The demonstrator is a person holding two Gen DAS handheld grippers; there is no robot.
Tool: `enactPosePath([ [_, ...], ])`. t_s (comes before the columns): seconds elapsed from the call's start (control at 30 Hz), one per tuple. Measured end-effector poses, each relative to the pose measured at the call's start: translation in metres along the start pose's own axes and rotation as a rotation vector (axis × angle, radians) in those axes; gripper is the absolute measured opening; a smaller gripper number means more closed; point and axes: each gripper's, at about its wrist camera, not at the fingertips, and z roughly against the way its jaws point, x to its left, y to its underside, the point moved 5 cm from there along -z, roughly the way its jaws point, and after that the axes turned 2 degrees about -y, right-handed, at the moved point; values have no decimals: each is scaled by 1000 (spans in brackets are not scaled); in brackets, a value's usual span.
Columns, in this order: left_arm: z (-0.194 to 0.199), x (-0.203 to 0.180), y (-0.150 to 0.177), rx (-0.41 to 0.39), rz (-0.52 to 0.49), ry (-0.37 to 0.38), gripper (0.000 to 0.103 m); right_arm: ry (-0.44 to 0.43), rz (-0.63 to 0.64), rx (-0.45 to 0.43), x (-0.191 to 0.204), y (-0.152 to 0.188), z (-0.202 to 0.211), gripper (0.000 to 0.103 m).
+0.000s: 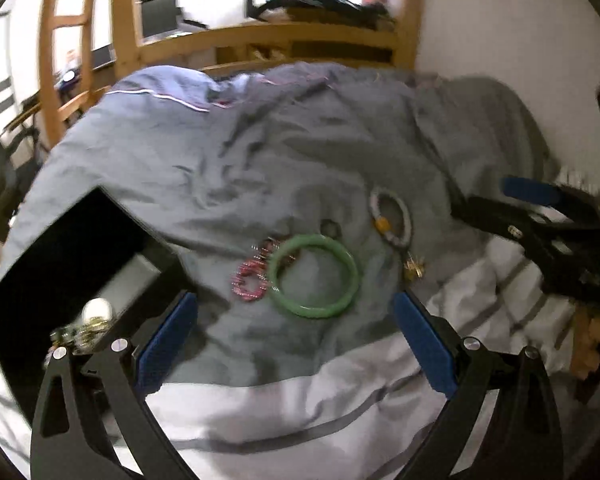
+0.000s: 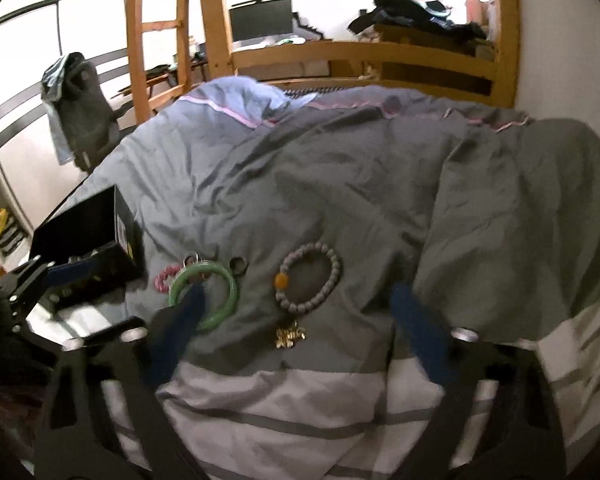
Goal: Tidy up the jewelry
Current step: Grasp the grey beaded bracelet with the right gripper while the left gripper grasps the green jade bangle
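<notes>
No readable writing on the black box (image 2: 122, 236); both the left gripper (image 1: 296, 312) and right gripper (image 2: 300, 304) hang fingers apart over the green bangle (image 1: 314, 276)

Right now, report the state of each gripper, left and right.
Left gripper: open, holding nothing, above the green bangle.
Right gripper: open, holding nothing, above the beaded bracelet.

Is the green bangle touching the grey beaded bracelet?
Apart. The left wrist view shows grey bedding between the green bangle and the beaded bracelet; the right wrist view shows the same gap.
</notes>
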Motion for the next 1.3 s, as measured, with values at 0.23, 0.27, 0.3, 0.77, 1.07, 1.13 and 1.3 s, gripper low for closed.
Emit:
enactPosePath([
  [0.23, -43, -13, -5, 26, -42, 4, 90, -109, -13, 50, 2, 2, -52, 56],
  [0.27, -48, -13, -5, 30, -33, 5, 90, -113, -9, 65, 4, 2, -60, 56],
  [0.3, -55, -9, -5, 36, -18, 0, 90, -117, -4, 75, 5, 3, -66, 56],
  [0.77, -72, -3, -3, 81, 43, 39, 73, -127, 9, 135, 7, 21, -92, 11],
  [1.07, -56, -2, -17, 43, 55, 49, 73, -157, -42, 75, 2, 8, -78, 11],
  [1.13, -51, -2, -21, 30, 52, 49, 73, -160, -48, 66, 2, 6, -75, 11],
  [1.3, -43, -2, -26, 11, 48, 41, 73, -166, -36, 40, 6, 0, -69, 11],
])
